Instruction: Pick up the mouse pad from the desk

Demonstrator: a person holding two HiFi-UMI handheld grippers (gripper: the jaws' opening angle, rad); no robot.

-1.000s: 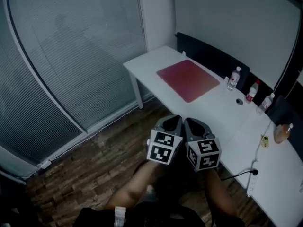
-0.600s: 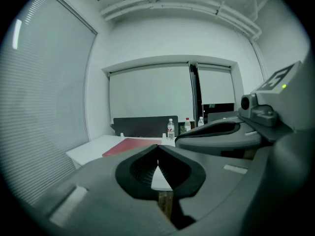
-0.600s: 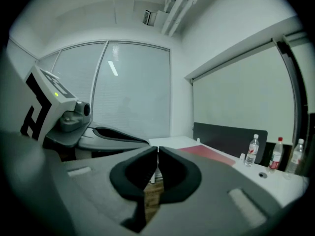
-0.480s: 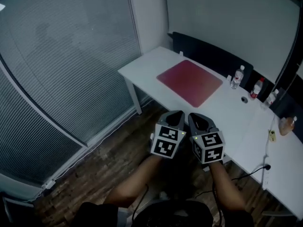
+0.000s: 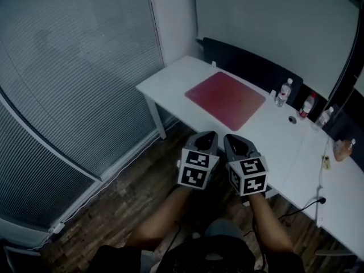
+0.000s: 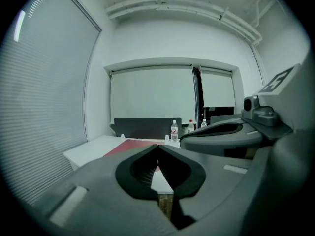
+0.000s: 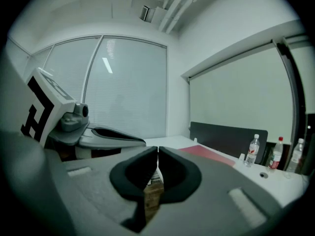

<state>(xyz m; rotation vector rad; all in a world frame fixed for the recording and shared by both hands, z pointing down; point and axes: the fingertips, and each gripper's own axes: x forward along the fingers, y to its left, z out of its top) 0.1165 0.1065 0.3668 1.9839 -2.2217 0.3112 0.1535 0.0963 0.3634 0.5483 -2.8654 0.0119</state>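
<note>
A dark red mouse pad (image 5: pixel 226 99) lies flat on the white desk (image 5: pixel 170 81), near its left end; it also shows as a red strip in the left gripper view (image 6: pixel 133 146) and the right gripper view (image 7: pixel 209 154). My left gripper (image 5: pixel 208 137) and right gripper (image 5: pixel 232 140) hang side by side over the wooden floor, short of the desk's front edge, both pointing at it. Both are shut with nothing between their jaws: the left gripper (image 6: pixel 157 147) and the right gripper (image 7: pixel 158 149) show tips that meet.
Three water bottles (image 5: pixel 281 92) and a small round object (image 5: pixel 293 119) stand behind and right of the pad, before a dark divider panel (image 5: pixel 250 67). A power strip (image 5: pixel 319 210) lies at the desk's right front. Window blinds (image 5: pixel 74 67) fill the left side.
The view has drawn closer to the desk and swung a little; both grippers have travelled forward together, still shut and side by side. The mouse pad has not moved on the desk.
</note>
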